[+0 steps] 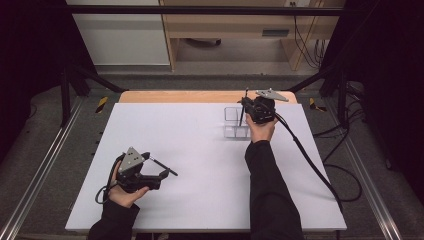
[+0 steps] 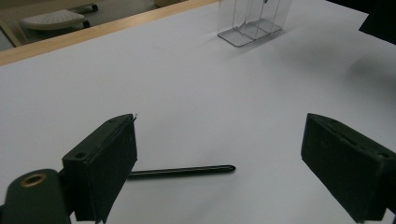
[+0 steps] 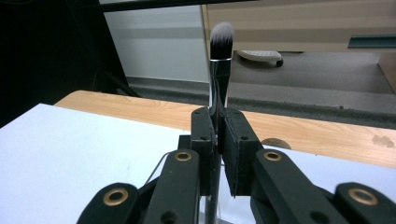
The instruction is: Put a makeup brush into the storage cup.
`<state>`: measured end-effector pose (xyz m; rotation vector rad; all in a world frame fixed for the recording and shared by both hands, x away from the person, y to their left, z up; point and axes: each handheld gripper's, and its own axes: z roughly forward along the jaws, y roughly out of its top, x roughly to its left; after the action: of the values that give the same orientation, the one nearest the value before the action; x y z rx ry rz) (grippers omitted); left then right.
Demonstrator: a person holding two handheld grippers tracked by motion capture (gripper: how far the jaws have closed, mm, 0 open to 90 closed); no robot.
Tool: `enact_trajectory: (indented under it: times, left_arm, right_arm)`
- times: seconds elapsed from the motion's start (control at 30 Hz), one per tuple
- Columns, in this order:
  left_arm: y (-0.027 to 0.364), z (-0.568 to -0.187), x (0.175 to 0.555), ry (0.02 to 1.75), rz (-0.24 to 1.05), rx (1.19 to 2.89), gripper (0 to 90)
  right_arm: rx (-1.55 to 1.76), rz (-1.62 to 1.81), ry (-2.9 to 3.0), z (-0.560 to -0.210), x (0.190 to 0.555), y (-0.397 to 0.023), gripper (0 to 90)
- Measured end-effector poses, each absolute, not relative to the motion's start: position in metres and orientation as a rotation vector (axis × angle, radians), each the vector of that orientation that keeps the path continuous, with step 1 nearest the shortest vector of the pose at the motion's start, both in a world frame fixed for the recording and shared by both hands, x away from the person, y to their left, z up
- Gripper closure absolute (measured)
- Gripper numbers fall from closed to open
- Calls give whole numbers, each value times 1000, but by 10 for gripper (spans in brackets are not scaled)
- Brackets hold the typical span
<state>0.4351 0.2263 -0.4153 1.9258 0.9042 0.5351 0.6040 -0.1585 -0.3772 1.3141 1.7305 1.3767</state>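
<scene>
Step in hand, as I judge it: loading brushes into the clear organiser (image 1: 236, 122) at the far right of the bench (image 1: 200, 200).

Right tongs (image 3: 218, 135) are clamped on a makeup brush (image 3: 219, 60), held upright with bristles up and handle down. In the high view the right tongs (image 1: 246, 107) sit directly over the organiser, and the brush handle (image 1: 242, 114) appears to dip into one of its compartments; which one cannot be told.

Left tongs (image 2: 219, 154) stand wide open and hold nothing. A second brush, the black-handled one (image 2: 182, 171), lies flat on the bench between the jaws, touching neither pad. In the high view it lies just right of the left tongs (image 1: 162, 167).

Next move, probably: lower the upright brush until it seats, then release without tipping the light organiser. The left tongs then need only close squarely across the thin handle.

Surface: white sheet over a wooden bench, its bare edge visible at the far side. Room: grey floor, black frame rails, a pale cabinet and wooden desk beyond, cables on the right.
</scene>
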Motion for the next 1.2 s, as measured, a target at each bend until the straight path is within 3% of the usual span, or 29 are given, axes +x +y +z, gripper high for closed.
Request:
enact_trajectory:
  times: [1.2]
  left_arm:
    - [225, -416, 435, 900, 533, 1933, 98]
  right_arm:
    - [1352, 1319, 1812, -408, 596, -160, 814]
